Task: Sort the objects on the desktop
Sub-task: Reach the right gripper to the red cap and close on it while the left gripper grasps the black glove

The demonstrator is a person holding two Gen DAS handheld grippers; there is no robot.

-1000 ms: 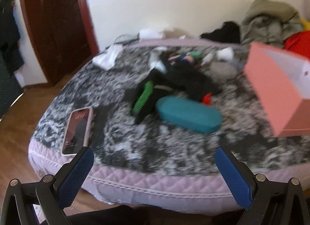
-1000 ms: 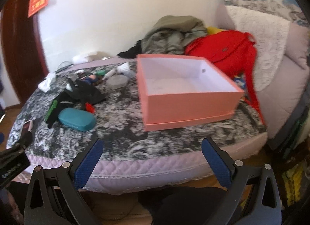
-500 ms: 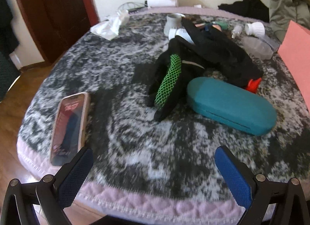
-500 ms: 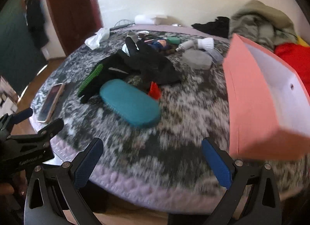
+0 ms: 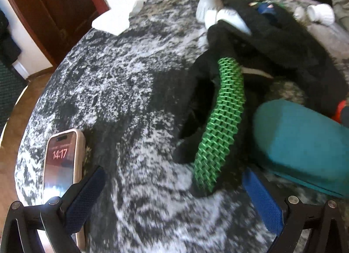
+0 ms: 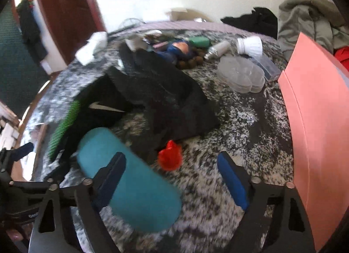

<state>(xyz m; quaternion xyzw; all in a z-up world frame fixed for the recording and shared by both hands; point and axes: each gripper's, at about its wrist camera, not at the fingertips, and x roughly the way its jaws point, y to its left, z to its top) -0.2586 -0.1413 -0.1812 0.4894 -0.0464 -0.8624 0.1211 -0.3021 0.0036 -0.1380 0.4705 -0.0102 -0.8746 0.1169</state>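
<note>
While both grippers hang spread and empty, the right gripper (image 6: pixel 171 177) should straddle the teal case (image 6: pixel 128 179) at its 9 o'clock across the narrow width. The pink box (image 6: pixel 316 122) waits at 3 o'clock; the left gripper (image 5: pixel 174 189) has the black-and-green glove (image 5: pixel 220 122) at 1 o'clock.

In your left wrist view, the phone in its pale case (image 5: pixel 63 163) lies at lower left, the black glove with green mesh strip (image 5: pixel 220 120) at centre, and the teal oval glasses case (image 5: pixel 301 144) touches it at right. In your right wrist view, the pink cardboard box (image 6: pixel 316 126) fills the right edge.
</note>
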